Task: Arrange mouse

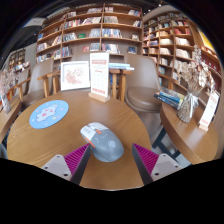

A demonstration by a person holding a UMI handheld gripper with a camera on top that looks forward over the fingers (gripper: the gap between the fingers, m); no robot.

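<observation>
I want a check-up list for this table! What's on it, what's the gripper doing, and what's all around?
Surface: round brown wooden table, bare in most places.
Job's things: grey and white computer mouse lying on the table between the fingers; round blue mouse pad further off to one side, nothing on it.
Clutter: upright white and orange sign stand and a framed white picture card at the table's far edge.
Grippers: gripper open, pink pads either side of the mouse, with a gap showing.
Cables: nothing seen.
Surroundings: tall wooden bookshelves full of books, a brown chair, another table with books.
</observation>
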